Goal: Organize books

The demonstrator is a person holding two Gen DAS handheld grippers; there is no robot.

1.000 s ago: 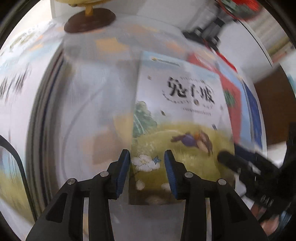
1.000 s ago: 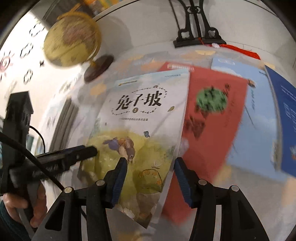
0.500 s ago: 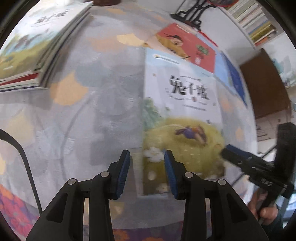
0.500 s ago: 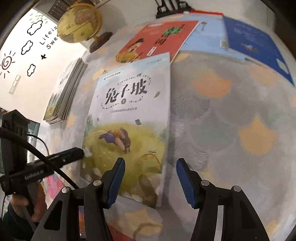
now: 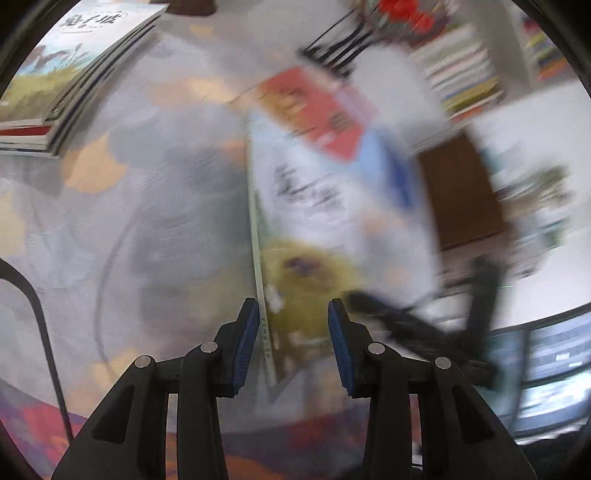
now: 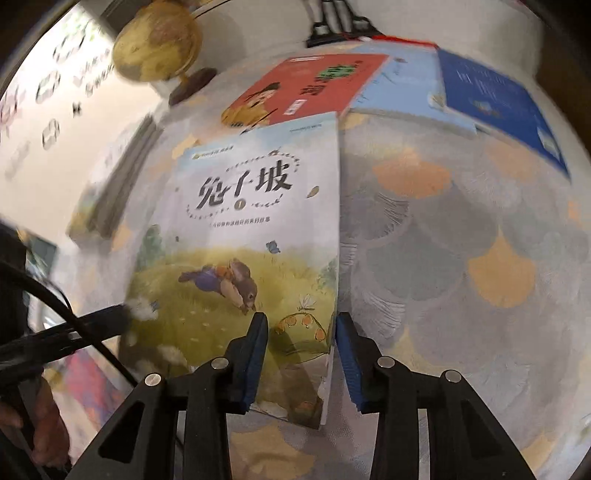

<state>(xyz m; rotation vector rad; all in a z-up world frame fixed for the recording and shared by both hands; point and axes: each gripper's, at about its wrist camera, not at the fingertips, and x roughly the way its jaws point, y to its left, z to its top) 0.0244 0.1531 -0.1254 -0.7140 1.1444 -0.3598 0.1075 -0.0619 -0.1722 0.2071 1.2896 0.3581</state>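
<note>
A picture book with a rabbit on a grassy hill (image 6: 243, 236) lies on the leaf-patterned tablecloth (image 6: 461, 258). My right gripper (image 6: 301, 321) straddles its lower right corner, one finger over the cover and one just past the edge. Its jaws are closing and the pads do not press the book. In the left wrist view the same book (image 5: 332, 229) is blurred, with its spine edge running between the fingers of my left gripper (image 5: 291, 310), which stands open. The left gripper's tip (image 6: 122, 314) shows at the book's left edge.
A stack of books (image 5: 74, 74) sits at the far left. A red book (image 6: 306, 88), a light blue book (image 6: 399, 92) and a dark blue book (image 6: 495, 103) lie at the back, near a globe (image 6: 159, 40) and a black stand (image 6: 340, 22). A bookshelf (image 5: 461, 74) stands beyond.
The right gripper's jaws have narrowed around the book's lower right corner. The left view has swung and blurred, and the book's spine edge now lies between the left fingers.
</note>
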